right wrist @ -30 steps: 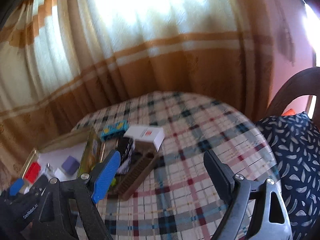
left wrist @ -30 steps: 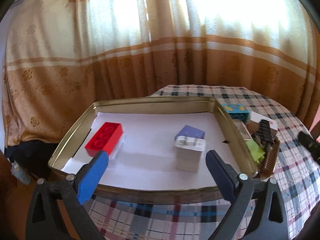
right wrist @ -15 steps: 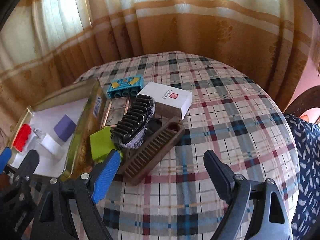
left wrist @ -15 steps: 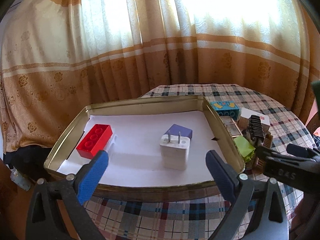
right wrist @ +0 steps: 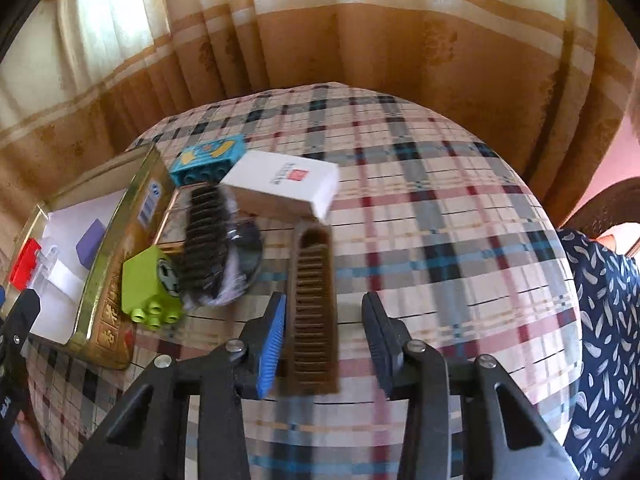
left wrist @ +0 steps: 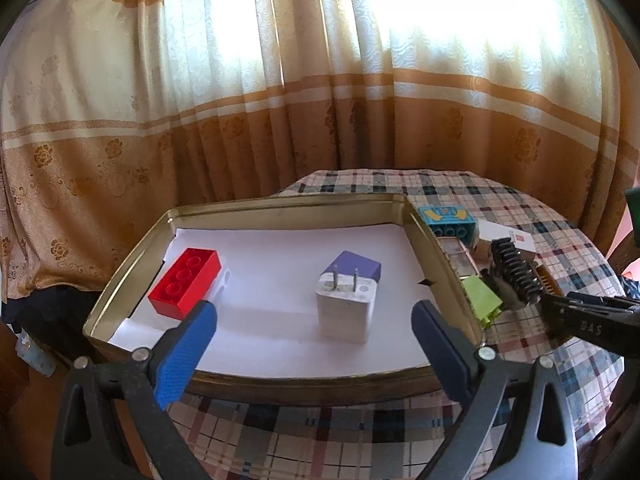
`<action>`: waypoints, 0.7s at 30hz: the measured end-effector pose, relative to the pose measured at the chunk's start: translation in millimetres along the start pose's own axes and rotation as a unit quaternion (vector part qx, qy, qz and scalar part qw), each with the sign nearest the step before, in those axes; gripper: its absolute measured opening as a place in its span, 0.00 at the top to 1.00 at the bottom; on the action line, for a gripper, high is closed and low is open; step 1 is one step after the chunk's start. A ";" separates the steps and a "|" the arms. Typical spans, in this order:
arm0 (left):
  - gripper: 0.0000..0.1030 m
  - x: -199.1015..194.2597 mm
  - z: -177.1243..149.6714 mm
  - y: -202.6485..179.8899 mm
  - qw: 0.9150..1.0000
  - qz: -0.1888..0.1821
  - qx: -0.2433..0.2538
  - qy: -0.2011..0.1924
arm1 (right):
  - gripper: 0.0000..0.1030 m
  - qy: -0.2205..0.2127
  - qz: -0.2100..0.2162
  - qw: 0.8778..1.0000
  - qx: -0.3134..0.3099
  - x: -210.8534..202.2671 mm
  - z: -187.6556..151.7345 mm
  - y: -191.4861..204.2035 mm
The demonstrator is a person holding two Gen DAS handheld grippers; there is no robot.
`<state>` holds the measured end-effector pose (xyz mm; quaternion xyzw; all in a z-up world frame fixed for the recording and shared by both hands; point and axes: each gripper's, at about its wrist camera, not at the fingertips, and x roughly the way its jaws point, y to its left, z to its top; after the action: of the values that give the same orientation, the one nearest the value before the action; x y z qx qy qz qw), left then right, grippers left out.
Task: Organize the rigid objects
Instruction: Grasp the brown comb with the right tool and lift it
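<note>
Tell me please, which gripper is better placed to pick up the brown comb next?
The right gripper. Its open jaws already stand on both sides of the brown comb on the checked tablecloth. The left gripper is open in front of the gold tin tray, away from the comb.

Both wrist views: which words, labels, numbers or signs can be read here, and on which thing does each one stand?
"DAS": white letters on the black arm of the right claw, seen in the left wrist view.
Gold characters on the tin tray's outer wall: too distorted to read.
Blue label on the tin tray's wall: too small.
Red logo and grey print on the white box: blurred.
Yellow graphic on the teal block: no text.
</note>
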<state>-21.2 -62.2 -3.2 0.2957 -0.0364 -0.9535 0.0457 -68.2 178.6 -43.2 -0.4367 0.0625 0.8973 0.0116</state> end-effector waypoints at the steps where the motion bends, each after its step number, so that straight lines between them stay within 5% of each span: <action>1: 0.03 -0.6 0.4 -1.5 1.000 -0.001 0.001 -0.001 | 0.59 0.000 -0.002 1.000 0.001 1.3 1.4 -2.1; 14: 0.03 -8.5 15.0 -28.5 0.999 -0.033 0.028 -0.015 | 0.58 0.007 -0.007 0.997 -0.078 11.9 10.3 11.4; 16: 0.03 -10.9 19.7 -37.7 0.998 -0.044 0.038 -0.021 | 0.60 0.005 0.003 0.997 -0.072 12.1 11.3 12.0; 18: 0.03 -12.2 24.5 -47.1 0.997 -0.056 0.043 -0.024 | 0.73 -0.002 0.013 0.999 -0.049 9.1 10.3 2.4; 21: 0.03 -11.3 29.8 -59.4 0.996 -0.076 0.049 -0.022 | 0.73 -0.030 0.019 0.999 0.000 -1.3 8.1 -15.8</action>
<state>-32.7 -0.7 21.9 0.2780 -0.0612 -0.9577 -0.0422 -72.6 195.3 -38.9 -0.4086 0.0709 0.9100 -0.0036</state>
